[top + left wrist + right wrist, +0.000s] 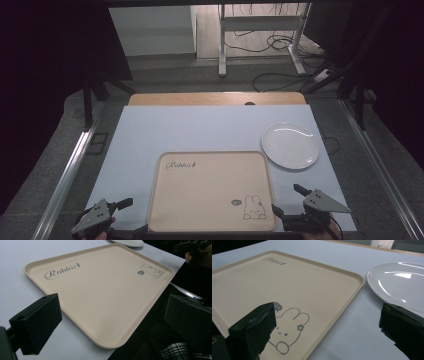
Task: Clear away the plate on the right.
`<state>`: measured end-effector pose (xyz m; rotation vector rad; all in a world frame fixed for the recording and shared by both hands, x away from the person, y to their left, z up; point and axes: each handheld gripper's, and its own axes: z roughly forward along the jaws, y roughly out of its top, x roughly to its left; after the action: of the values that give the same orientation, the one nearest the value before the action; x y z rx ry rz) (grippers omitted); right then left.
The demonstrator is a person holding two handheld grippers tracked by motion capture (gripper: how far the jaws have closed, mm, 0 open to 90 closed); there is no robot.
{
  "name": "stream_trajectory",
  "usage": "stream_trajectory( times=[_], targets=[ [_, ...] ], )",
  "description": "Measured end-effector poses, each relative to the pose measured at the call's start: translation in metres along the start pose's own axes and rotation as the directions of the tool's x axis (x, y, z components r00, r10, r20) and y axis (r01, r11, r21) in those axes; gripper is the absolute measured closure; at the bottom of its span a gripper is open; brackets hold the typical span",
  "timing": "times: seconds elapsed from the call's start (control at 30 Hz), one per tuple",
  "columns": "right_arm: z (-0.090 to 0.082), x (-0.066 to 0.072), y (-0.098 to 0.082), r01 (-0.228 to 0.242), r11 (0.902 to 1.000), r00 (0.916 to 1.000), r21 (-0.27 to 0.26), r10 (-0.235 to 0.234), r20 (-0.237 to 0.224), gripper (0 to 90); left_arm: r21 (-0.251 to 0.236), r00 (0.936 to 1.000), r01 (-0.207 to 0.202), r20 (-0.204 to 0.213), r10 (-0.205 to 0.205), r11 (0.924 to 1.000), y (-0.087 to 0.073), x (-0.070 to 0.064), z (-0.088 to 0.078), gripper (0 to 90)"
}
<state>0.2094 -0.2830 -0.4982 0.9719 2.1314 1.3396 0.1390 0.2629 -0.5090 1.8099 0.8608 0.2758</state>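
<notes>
We see pale blue mat covering tabletop, wooden edge bare at far side. Beige rabbit-print tray lies flat at mat's near edge, nothing on it. White plate sits just beyond tray's far right corner, apart from it. Left gripper hovers beside tray's near left corner, jaws spread, nothing between. Right gripper beside near right corner, jaws spread wide, nothing pinched. Room dim; grey floor, metal rails, white stand legs, loose cables beyond table.

The tray lies near the table's front edge, the plate just behind its right corner.
</notes>
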Motion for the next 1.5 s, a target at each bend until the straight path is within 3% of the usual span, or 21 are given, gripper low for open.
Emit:
stream_trajectory(
  times=[0.13, 0.23, 0.47, 1.07, 1.3, 1.5],
  targets=[
    [-0.001, -0.001, 0.001, -0.019, 0.9998, 0.9997, -0.011, 0.019, 0.016, 0.0, 0.0, 1.0, 0.0, 0.001, 0.0, 1.0, -0.001, 0.0, -0.001, 0.4],
    [-0.002, -0.001, 0.002, -0.037, 0.9991, 0.9993, -0.021, 0.037, 0.003, 0.0, -0.007, 1.0, 0.006, 0.003, -0.006, 1.0, -0.001, 0.0, -0.002, 0.5],
    [0.002, 0.002, 0.001, -0.001, 1.0, 1.0, 0.005, 0.001, 0.004, 0.0, -0.002, 0.9999, 0.005, 0.011, -0.005, 1.0, -0.001, 0.0, -0.002, 0.5],
    [0.006, 0.0, -0.001, -0.024, 0.9995, 0.9995, 0.02, 0.024, -0.02, 0.0, 0.009, 0.9999, -0.002, 0.016, 0.002, 1.0, -0.001, 0.0, -0.001, 0.9],
    [0.007, 0.0, 0.003, 0.004, 1.0, 0.9997, 0.005, -0.004, -0.024, 0.0, 0.013, 0.9998, -0.004, 0.019, 0.004, 0.9999, -0.001, 0.0, 0.0, 1.0],
    [0.011, -0.001, 0.006, 0.028, 0.9989, 0.9994, 0.037, -0.027, -0.024, 2.3, 0.016, 0.9997, -0.005, 0.023, 0.005, 0.9999, 0.0, 0.0, 0.0, 1.2]
  ],
)
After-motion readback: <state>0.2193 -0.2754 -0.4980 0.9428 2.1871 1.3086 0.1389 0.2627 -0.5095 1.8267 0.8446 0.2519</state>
